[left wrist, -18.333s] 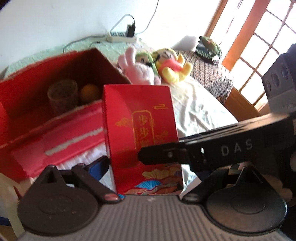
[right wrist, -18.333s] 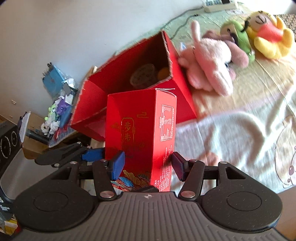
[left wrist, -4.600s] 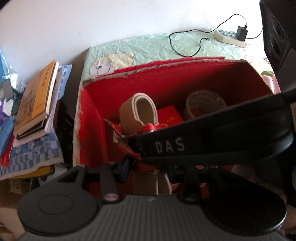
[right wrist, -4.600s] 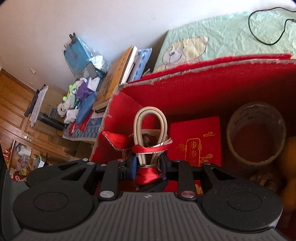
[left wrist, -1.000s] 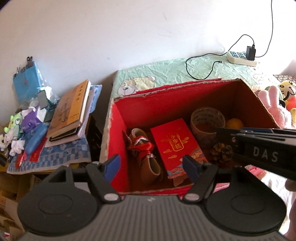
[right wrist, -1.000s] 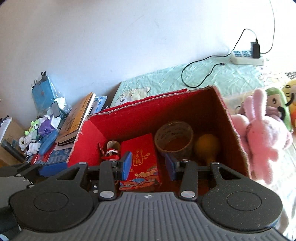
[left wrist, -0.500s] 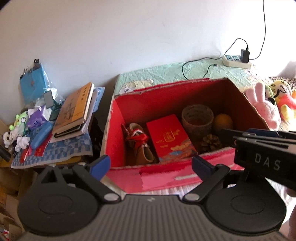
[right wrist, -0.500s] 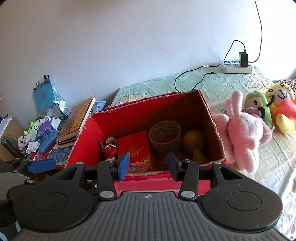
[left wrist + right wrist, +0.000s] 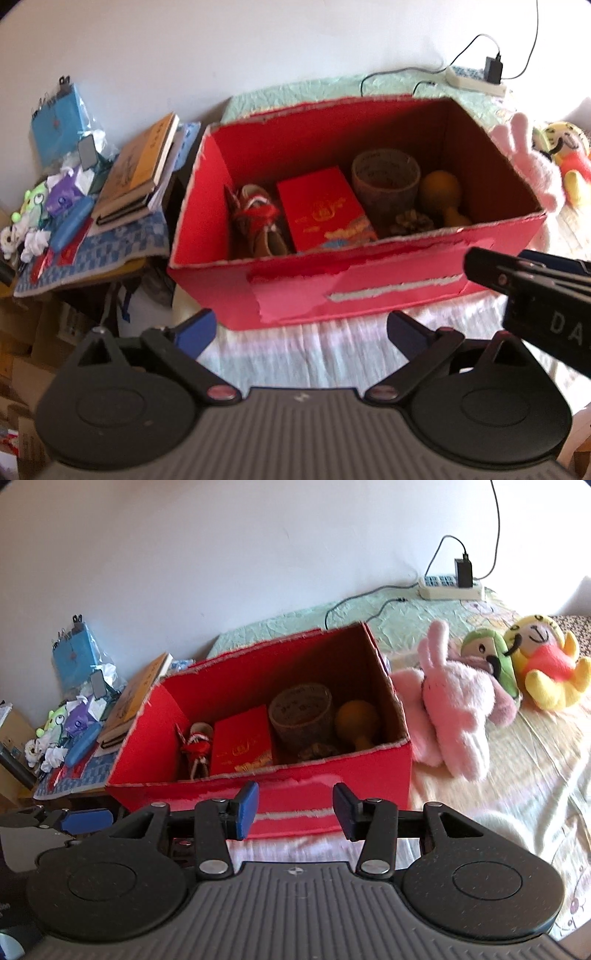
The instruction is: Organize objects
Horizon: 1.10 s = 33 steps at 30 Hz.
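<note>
I read the red cardboard box (image 9: 369, 291) as sitting open-topped on the bed (image 9: 535, 775). Inside, left to right: a small boot tied with red ribbon (image 9: 258, 218), a flat red gift carton with gold print (image 9: 321, 210), a tape roll standing on edge (image 9: 386, 177), a pine cone (image 9: 412, 221) at its foot, and an orange gourd (image 9: 441, 192) against the right wall.

My left hand-held gripper (image 9: 301, 328) is released, blue pads wide apart, empty, in front of the box's near wall. My right hand-held gripper (image 9: 295, 808) is likewise released and empty, pads apart, also before that wall.

Right of the box: a pink plush rabbit (image 9: 458, 705) touching the box's corner, then a green plush (image 9: 491, 657) and a yellow plush (image 9: 546, 664). A power strip (image 9: 450, 585) lies by the back wall. Left of the box, books (image 9: 136, 173) and clutter cover a desk (image 9: 92, 254).
</note>
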Tool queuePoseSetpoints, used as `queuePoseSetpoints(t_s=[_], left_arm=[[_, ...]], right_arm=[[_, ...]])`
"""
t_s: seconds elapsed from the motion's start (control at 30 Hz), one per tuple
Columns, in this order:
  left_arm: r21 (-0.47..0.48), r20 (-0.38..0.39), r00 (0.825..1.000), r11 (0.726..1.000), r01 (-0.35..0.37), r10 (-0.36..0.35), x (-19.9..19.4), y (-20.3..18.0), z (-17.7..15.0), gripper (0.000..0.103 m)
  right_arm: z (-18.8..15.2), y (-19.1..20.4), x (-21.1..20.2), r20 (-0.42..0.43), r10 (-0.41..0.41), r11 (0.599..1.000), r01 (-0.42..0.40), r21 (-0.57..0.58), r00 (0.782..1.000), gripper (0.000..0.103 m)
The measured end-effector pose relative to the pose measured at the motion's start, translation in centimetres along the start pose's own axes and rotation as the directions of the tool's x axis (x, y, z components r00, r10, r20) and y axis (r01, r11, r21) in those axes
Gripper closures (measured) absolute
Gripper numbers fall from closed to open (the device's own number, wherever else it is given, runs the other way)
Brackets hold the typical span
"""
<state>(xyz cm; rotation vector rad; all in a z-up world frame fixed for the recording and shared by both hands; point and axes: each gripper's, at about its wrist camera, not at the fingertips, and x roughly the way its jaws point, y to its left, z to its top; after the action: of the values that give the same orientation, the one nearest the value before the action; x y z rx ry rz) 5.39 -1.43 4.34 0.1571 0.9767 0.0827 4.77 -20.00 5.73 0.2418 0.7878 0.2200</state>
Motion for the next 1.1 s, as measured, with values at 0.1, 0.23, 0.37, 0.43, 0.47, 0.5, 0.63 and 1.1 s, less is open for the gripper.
queuePoseSetpoints(t_s=[0.1, 0.23, 0.37, 0.43, 0.47, 0.5, 0.63, 1.1], left_arm=[[0.013, -0.027, 1.000, 1.000, -0.013, 0.013, 0.8, -0.3, -0.3, 0.004], [0.019, -0.052, 0.999, 1.000, -0.007, 0.008, 1.6, -0.5, -0.6, 0.004], [0.022, -0.087, 0.996, 1.000, 0.009, -0.007, 2.3, -0.3, -0.6, 0.004], [0.020, -0.101, 0.995, 1.000, 0.022, -0.020, 2.6, -0.2, -0.5, 0.004], [0.020, -0.107, 0.994, 0.999, 0.025, -0.023, 2.7, -0.2, -0.6, 0.004], [0.022, -0.110, 0.994, 0.999, 0.023, -0.021, 2.8, -0.1, -0.6, 0.004], [0.038, -0.117, 0.993, 0.999, 0.003, 0.002, 3.3, -0.1, -0.9, 0.004], [0.039, -0.171, 0.985, 0.999, 0.010, -0.003, 5.1, 1.3, -2.1, 0.004]], right_arm=[[-0.4, -0.2, 0.3, -0.023, -0.010, 1.000, 0.010, -0.001, 1.000, 0.055], [-0.8, -0.5, 0.8, -0.055, -0.025, 1.000, 0.025, -0.001, 0.998, 0.054], [-1.2, -0.7, 1.4, -0.086, -0.041, 0.999, 0.041, 0.005, 0.995, 0.053], [-1.4, -0.8, 1.7, -0.098, -0.047, 0.999, 0.048, 0.007, 0.994, 0.050], [-1.5, -0.8, 1.8, -0.104, -0.050, 0.999, 0.052, 0.009, 0.993, 0.049], [-1.6, -0.8, 2.0, -0.109, -0.053, 0.998, 0.055, 0.010, 0.993, 0.049], [-2.0, -0.7, 2.4, -0.131, -0.063, 0.998, 0.065, 0.013, 0.989, 0.049], [-3.1, 0.2, 3.7, -0.187, -0.104, 0.994, 0.106, 0.004, 0.977, 0.046]])
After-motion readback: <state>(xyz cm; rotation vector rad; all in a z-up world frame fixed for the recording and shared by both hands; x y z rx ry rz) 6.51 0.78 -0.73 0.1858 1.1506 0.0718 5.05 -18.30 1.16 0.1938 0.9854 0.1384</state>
